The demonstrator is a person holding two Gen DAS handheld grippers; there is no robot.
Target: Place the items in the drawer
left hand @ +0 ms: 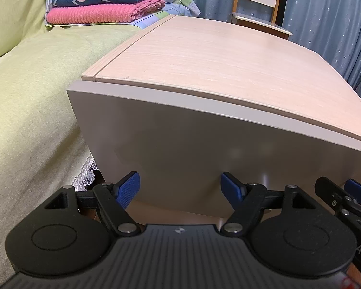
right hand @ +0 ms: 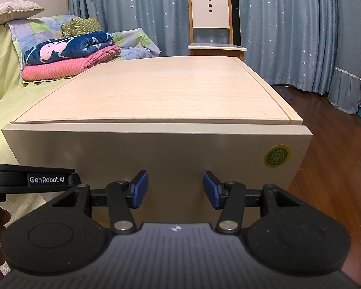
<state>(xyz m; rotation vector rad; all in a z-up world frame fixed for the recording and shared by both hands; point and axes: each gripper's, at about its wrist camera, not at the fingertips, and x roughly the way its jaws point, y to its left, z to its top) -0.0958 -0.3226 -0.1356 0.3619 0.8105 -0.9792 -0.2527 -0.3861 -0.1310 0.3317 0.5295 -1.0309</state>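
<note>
The left gripper [left hand: 180,189] is spread wide and holds nothing; its ribbed blue pads [left hand: 127,190] flank the smooth beige drawer front [left hand: 204,149] straight ahead and very near, though whether they touch it is hard to tell. The right gripper [right hand: 175,189], also spread and empty, faces the same flat matte panel, with a round green-and-yellow sticker [right hand: 276,156] up to its right. The drawer is shut, its front standing slightly proud under the top. Above the fingers, the cabinet top [right hand: 156,91] is pale wood-grain laminate with a thin grooved border. Left of both grippers lies a yellow-green bedspread [left hand: 31,101] with a lace edge. Farther left, a folded pink ribbed towel [right hand: 57,68] carries a fluffy navy blanket [right hand: 69,45]. Beyond the top stands a cream chair [right hand: 210,19] with a carved back, before blue star-speckled curtains [right hand: 288,24]. Glossy wood floor [right hand: 337,168] runs to the right.
</note>
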